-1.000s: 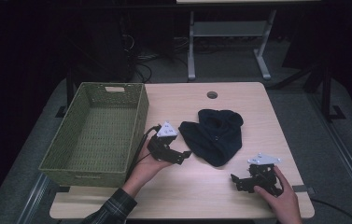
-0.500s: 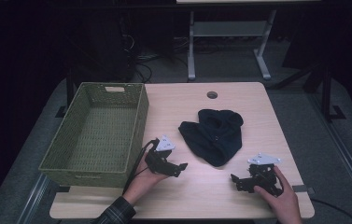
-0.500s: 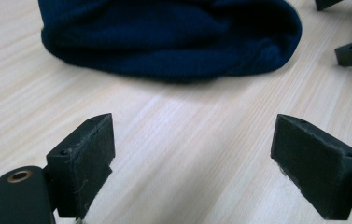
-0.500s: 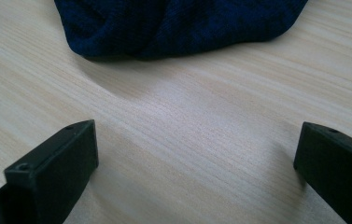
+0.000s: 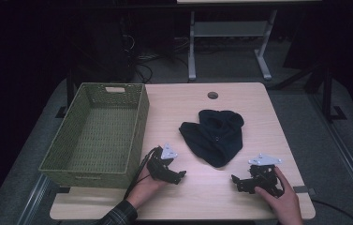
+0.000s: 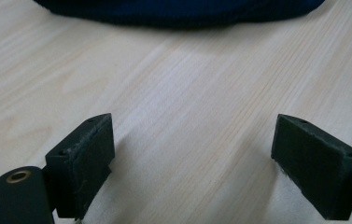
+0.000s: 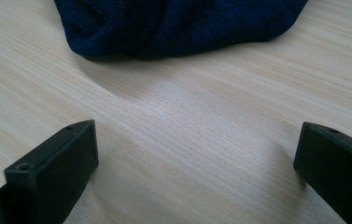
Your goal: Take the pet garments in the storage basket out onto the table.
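dark blue cloth (image 5: 215,136) between, beyond both gaping tools

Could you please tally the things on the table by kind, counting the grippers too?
Dark blue knit garment: 1
Green woven basket: 1
Grippers, left gripper and right gripper, both open: 2
Total: 4

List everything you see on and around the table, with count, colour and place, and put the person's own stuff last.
Basket: one, green woven, left part of the table, nothing inside.
Knit cloth: one, dark blue, crumpled at table centre.
Table: one, light wood, round hole near far edge.
Metal frame: one, pale grey, on the floor beyond the table.
Left gripper: one, black, jaws open, beside the basket's near corner.
Right gripper: one, black, jaws open, near right edge.
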A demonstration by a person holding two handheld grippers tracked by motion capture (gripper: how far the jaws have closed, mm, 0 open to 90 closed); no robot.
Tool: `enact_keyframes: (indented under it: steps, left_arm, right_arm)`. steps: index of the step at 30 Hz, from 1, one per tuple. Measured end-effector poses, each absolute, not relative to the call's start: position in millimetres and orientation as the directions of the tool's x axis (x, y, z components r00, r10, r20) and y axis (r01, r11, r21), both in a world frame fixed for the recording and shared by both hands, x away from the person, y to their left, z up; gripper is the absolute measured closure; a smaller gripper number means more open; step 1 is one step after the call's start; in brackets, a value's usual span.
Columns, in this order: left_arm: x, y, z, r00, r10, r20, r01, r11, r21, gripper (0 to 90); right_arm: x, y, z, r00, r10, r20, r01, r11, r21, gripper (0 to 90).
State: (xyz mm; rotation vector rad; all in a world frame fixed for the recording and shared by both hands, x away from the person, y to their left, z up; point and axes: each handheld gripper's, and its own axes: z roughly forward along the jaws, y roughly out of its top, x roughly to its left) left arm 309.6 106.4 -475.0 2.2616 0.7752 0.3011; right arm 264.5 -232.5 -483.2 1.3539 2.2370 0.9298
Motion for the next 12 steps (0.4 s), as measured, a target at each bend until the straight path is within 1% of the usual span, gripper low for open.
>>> enact_keyframes:
  steps: [3,12]
  left_arm:
    - [308.1,107.4,-478.4,0.798,0.603,-0.002,0.419,-0.553,0.72,12.6]
    - [307.8,107.8,-478.2,0.793,0.609,-0.001,0.424,-0.552,0.718,12.7]
  right_arm:
    - [264.5,-232.5,-483.2,-0.473,0.881,0.027,0.641,0.323,0.697,0.0]
    - [264.5,-232.3,-483.3,-0.472,0.881,0.028,0.641,0.321,0.697,0.0]
